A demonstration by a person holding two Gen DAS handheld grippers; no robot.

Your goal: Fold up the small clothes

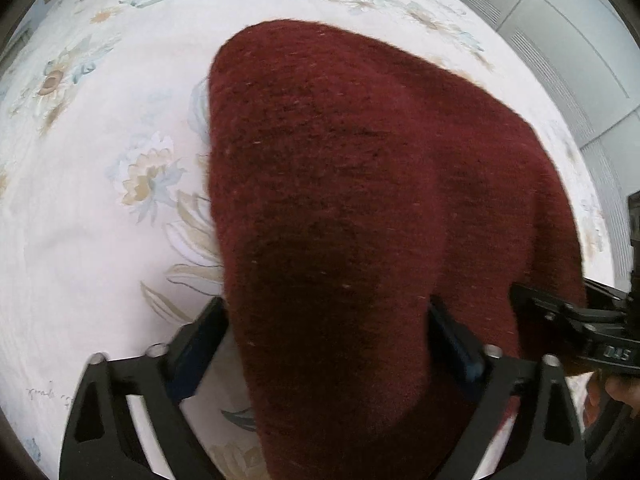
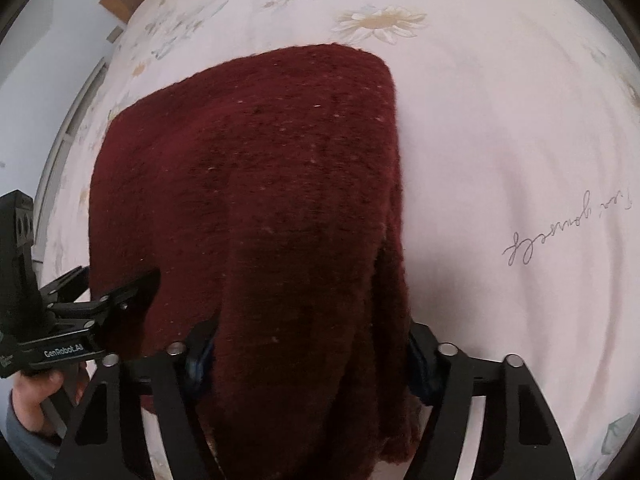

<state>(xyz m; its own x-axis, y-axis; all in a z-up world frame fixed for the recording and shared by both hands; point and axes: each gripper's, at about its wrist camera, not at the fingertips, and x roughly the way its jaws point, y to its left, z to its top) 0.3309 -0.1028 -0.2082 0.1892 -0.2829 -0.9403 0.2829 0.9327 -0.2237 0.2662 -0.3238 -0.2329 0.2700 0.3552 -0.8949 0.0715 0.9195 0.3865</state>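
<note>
2 tongs, left (image 1: 326, 320) and right (image 2: 310, 344), each clamped on the near edge of 1 dark red sweater (image 1: 360, 184), raised between them and draped forward onto the flowered bedsheet (image 1: 100, 240) beyond the fingertips.

The knitted garment (image 1: 360, 208) is a deep maroon, flecked all over with tiny pale specks; its near part falls into darker shadow, almost brown. Beneath it the sheet (image 1: 100, 240) is pale pink-white, printed with daisy-like flowers in beige and tan with grey-blue leaves, thickest along the far side and to the left. A line of thin grey cursive script (image 2: 568, 228) runs across the plain pink stretch on the right. Both the left gripper (image 1: 326, 320) and right gripper (image 2: 312, 344) are matt black with silver bolt heads, and their finger pads (image 2: 198, 356) look dark blue, though blurred. The cabinets (image 1: 560, 40) at far right are pale grey-white.
</note>
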